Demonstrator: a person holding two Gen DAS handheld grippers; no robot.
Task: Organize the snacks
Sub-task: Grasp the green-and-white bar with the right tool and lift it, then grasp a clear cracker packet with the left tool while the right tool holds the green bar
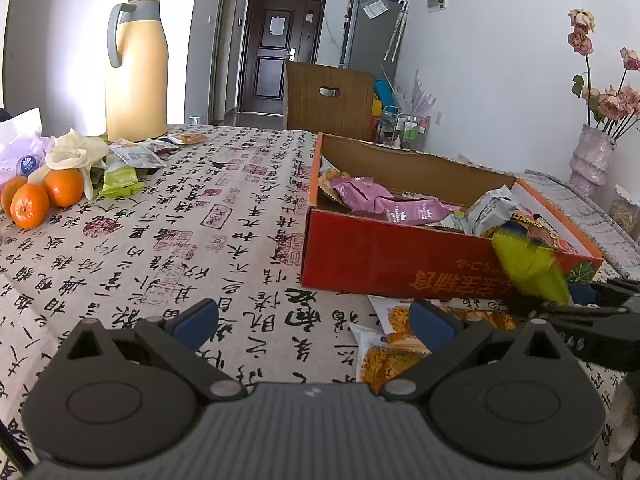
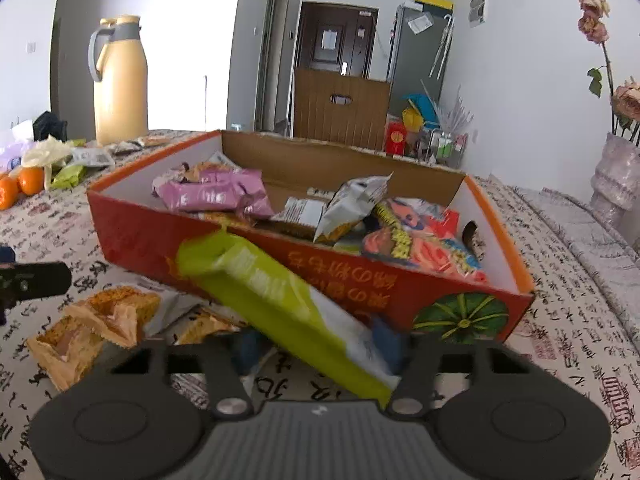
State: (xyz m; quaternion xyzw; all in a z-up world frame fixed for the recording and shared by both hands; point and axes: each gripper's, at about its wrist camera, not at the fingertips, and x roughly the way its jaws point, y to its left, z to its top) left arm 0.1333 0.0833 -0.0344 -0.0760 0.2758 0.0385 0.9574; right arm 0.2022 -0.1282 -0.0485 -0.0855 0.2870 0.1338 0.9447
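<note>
A red cardboard box (image 1: 376, 264) (image 2: 136, 236) on the calligraphy tablecloth holds purple (image 2: 216, 192), silver (image 2: 352, 204) and red snack packets. My right gripper (image 2: 316, 344) is shut on a lime-green snack packet (image 2: 272, 296), held tilted in front of the box's near wall; it also shows in the left wrist view (image 1: 528, 264). My left gripper (image 1: 314, 320) is open and empty, low over the cloth left of the box. Orange-printed snack packets (image 1: 384, 352) (image 2: 96, 324) lie on the cloth before the box.
A yellow thermos jug (image 1: 136, 68) stands at the far left. Oranges (image 1: 44, 196), a green packet (image 1: 120, 180) and other small packets (image 1: 140, 156) lie near it. A vase of dried roses (image 1: 592, 152) stands far right. A wooden chair (image 1: 328, 96) is behind the table.
</note>
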